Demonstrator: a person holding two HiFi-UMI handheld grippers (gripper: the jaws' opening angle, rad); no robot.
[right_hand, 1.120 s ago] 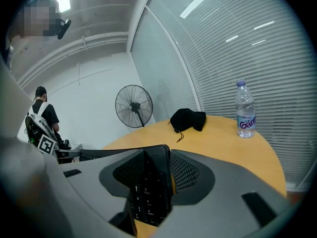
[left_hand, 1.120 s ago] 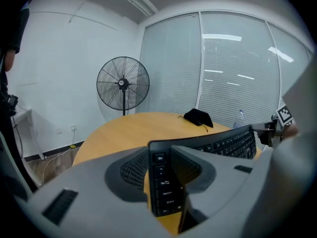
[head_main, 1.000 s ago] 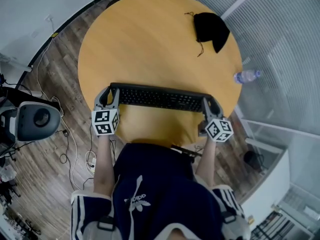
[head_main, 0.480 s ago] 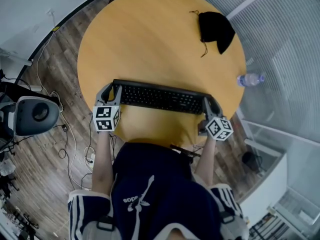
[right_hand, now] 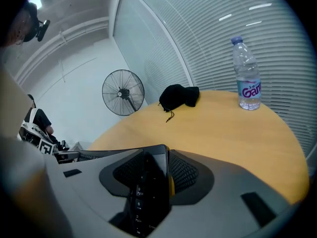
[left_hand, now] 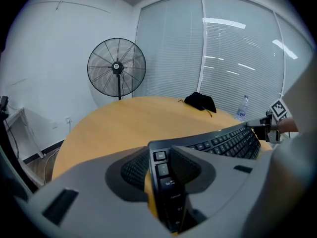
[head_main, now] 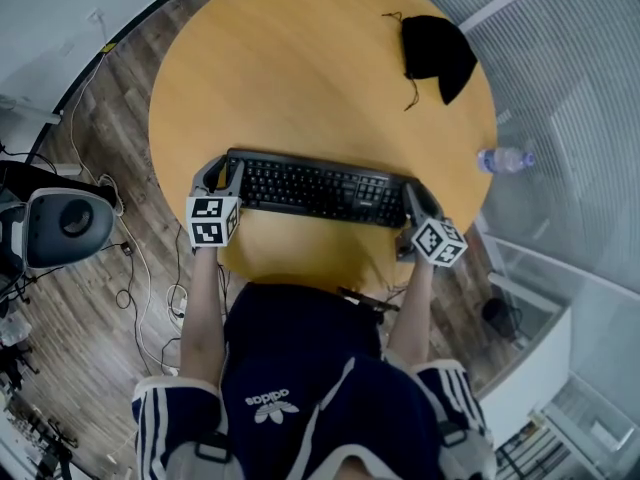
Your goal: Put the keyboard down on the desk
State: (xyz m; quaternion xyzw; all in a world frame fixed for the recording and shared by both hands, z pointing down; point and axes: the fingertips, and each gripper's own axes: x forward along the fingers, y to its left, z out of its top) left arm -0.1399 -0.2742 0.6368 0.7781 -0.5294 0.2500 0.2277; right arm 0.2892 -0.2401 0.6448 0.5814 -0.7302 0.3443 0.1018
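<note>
**Q:** Where is the keyboard?

**A:** The black keyboard (head_main: 318, 189) spans the near part of the round wooden desk (head_main: 300, 68). It lies lengthwise from left to right with its keys up, just ahead of the person's dark shorts (head_main: 320, 368). No view settles whether its underside touches the wood.

**Q:** How do the two claws stand?

**A:** The left gripper (head_main: 222, 175) is closed on the keyboard's left end. In the left gripper view, both padded jaws press against the edge that carries the end column of keys. The right gripper (head_main: 412, 201) clamps the right end in the same way. In the right gripper view, the number-pad edge sits squeezed between its jaws.

**Q:** What else is in the scene?

**A:** A black cloth item (head_main: 437, 50) with a loose cord lies on the far right part of the desk, well apart from the keyboard. A clear water bottle (head_main: 503, 157) stands upright near the desk's right edge. A pedestal fan (left_hand: 116, 67) stands beyond the far side of the desk, against a white wall.
</note>
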